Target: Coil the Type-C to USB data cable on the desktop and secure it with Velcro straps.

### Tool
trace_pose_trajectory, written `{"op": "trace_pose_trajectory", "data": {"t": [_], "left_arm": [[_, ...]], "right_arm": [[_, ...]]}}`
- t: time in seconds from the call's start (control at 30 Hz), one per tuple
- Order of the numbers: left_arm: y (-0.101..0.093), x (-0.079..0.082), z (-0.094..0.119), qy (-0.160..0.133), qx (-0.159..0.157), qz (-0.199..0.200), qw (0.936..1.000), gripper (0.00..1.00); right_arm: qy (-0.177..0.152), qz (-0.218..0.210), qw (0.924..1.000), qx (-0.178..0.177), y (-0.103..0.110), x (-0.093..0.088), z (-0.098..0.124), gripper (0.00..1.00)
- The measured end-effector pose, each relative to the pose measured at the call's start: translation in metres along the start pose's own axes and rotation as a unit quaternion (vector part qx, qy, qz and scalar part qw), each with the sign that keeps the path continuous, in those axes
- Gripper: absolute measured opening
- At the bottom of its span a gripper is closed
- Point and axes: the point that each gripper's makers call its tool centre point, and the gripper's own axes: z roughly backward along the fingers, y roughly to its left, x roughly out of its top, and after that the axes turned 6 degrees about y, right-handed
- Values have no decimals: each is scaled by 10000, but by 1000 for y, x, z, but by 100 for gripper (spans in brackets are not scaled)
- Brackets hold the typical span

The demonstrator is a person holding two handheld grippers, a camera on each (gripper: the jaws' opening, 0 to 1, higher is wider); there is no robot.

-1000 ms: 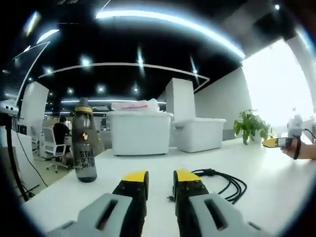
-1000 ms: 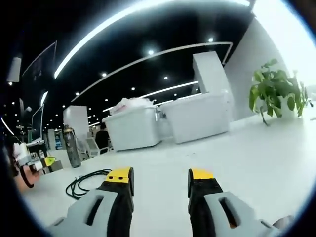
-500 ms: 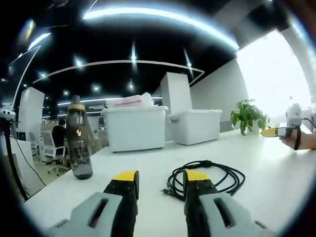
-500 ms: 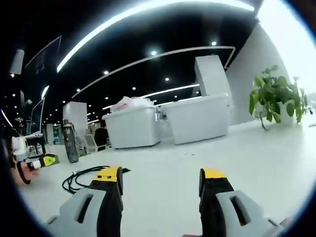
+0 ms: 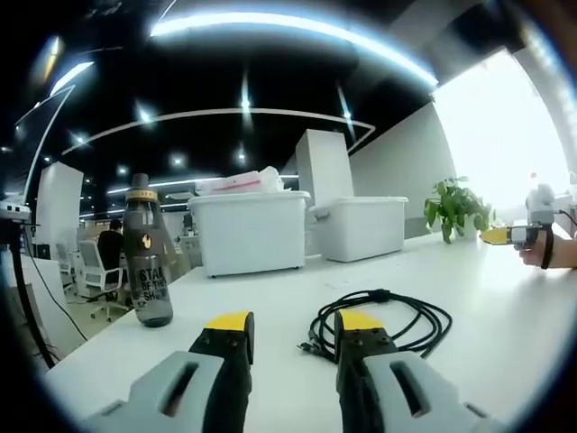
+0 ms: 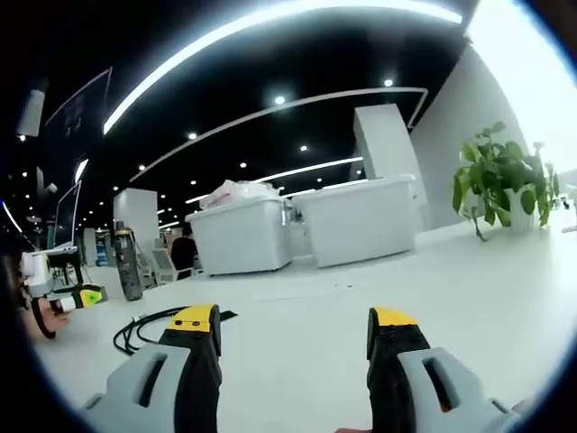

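Cable (image 5: 379,316) is lying loosely looped on desk (image 5: 505,307) mid-surface, unstrapped, with both left gripper (image 5: 293,325) and right gripper (image 6: 294,322) hovering spread, holding nothing.

Black cable (image 5: 388,316) on white tabletop (image 5: 505,298). Yellow-tipped black and grey left gripper (image 5: 294,328). Smoky dark bottle (image 5: 147,254), yellow band, white lettering. White bins (image 5: 250,232). Green plant (image 6: 501,176).
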Motion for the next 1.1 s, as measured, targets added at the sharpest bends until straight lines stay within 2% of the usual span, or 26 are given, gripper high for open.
{"op": "trace_pose_trajectory", "data": {"t": [0.83, 1.1], "left_arm": [[1, -1, 0, 52, -50, 40, 10000, 37], [-5, 0, 3, 73, -72, 21, 9999, 37]], "right_arm": [[18, 30, 9999, 94, 8, 0, 0, 65], [27, 42, 10000, 84, 5, 2, 3, 65]]}}
